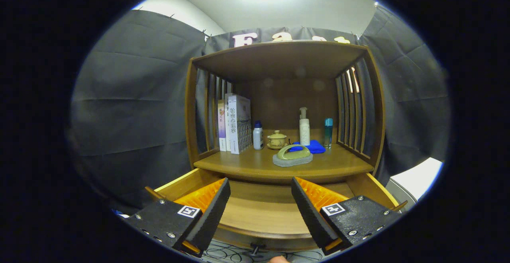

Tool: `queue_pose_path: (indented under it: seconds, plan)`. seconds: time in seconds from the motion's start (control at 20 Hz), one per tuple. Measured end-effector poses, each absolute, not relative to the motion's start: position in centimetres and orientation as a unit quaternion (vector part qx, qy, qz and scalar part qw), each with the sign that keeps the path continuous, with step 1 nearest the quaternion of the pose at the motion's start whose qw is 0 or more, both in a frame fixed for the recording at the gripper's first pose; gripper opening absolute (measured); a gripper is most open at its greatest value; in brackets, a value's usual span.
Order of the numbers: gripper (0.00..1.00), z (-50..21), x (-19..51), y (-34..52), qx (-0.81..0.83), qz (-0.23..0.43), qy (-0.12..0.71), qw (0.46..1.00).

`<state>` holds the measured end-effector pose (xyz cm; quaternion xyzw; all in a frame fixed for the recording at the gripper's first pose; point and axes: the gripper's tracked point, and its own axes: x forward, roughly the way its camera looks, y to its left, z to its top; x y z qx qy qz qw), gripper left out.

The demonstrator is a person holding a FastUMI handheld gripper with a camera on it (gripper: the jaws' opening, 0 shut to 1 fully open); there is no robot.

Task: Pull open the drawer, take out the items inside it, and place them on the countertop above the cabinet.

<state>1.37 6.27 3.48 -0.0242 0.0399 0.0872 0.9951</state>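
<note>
The wooden cabinet's drawer (263, 211) stands pulled out below the countertop (247, 163), its inside bare wood between my fingers. My gripper (261, 205) hovers over the drawer, open, with nothing between its fingers. On the countertop beyond the fingers lies a scrubbing brush (293, 155) with a green handle on a grey base. Behind it rest a blue cloth (312, 146), a small lidded teacup (277, 139), a white pump bottle (304, 127), a small white bottle with a blue cap (258, 135) and a slim blue bottle (328, 132).
Several books (235, 123) stand upright at the countertop's left. Slatted wooden sides (352, 107) and a wooden top shelf (279, 55) enclose the countertop. The drawer's knob (257, 249) sticks out at its front edge, above a patterned floor. A white surface (418, 179) lies to the right.
</note>
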Motion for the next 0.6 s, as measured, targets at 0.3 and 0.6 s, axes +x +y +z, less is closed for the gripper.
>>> queue_pose_path:
  seconds: [0.3, 0.6]
  plan:
    - [0.95, 0.4, -3.3, 7.3, -0.026, 0.111, 0.042, 0.993]
    - [0.96, -4.2, -5.0, 7.0, -0.052, 0.11, 0.063, 0.991]
